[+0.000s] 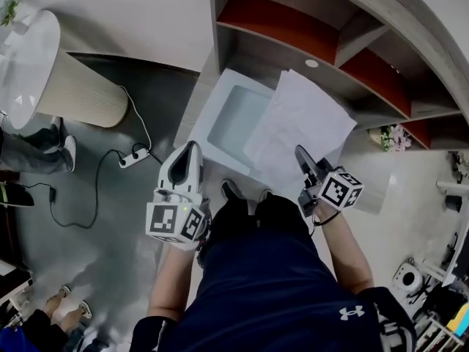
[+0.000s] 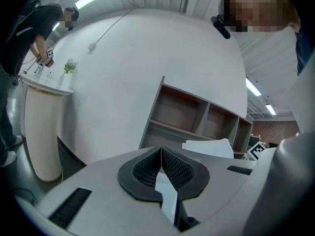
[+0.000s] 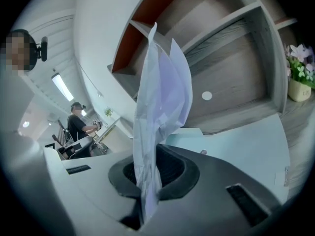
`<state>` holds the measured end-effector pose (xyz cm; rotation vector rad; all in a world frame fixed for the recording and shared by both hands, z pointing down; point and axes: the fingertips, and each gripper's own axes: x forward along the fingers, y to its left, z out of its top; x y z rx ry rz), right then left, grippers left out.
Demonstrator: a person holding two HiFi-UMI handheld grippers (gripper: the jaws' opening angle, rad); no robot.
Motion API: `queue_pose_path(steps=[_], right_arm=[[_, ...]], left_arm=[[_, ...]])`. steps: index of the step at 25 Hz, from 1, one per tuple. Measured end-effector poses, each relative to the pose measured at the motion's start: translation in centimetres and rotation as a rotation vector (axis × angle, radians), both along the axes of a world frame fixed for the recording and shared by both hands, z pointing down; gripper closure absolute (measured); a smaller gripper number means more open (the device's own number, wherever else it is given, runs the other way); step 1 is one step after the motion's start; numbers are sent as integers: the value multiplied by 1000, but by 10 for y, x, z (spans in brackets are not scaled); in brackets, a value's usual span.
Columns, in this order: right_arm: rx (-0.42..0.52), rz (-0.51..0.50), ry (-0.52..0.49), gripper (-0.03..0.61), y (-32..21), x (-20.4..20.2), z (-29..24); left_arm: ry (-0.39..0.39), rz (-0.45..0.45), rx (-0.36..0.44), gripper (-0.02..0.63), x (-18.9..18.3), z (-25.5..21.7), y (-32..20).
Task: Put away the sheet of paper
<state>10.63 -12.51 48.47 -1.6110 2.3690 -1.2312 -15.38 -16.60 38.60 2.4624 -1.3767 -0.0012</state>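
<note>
Person: dark blue shirt point(image 1: 275, 284) is seen closest, filling the bottom of the head view; shoes point(image 1: 233, 191) are seen beyond it on the grey floor
Left gripper point(image 1: 192, 147): jaws are shut tip to tip, nothing is gripped; it is held beside the tray's left edge
Right gripper point(image 1: 302, 152): jaws are clamped on the near edge of the sheet of paper point(image 1: 300, 123)
Paper position: it is held out over the right part of the white tray point(image 1: 220, 101); contact with the tray can't be told; it is creased and, in the right gripper view, seen edge-on rising from the jaws
Shelf unit point(image 1: 322, 46): open compartments with red backs, seen just beyond tray and paper
Flower pot point(image 1: 392, 136): seen right of the paper, by the shelf
Floor, left side: power strip point(image 1: 134, 157) with cable, ribbed white pedestal point(image 1: 80, 94) further left
</note>
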Motion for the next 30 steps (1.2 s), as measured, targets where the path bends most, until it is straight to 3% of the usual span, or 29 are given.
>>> queue_pose_path(steps=[7,15,22,30], right_arm=[[-164,53,-149,563,-7,31,60],[-351,158,-319,563,-3,52,125],[-508,123,-373,563,10,37,169],[-556,55,-364,563,-3,25,187]], left_arm=[[11,3,-62,597,12,16,-15],[-9,16,-80,597,38,14,-23],[-10,-1,-107,597,45,18,-24],[-10,-50,-130,597,37,22,-18]])
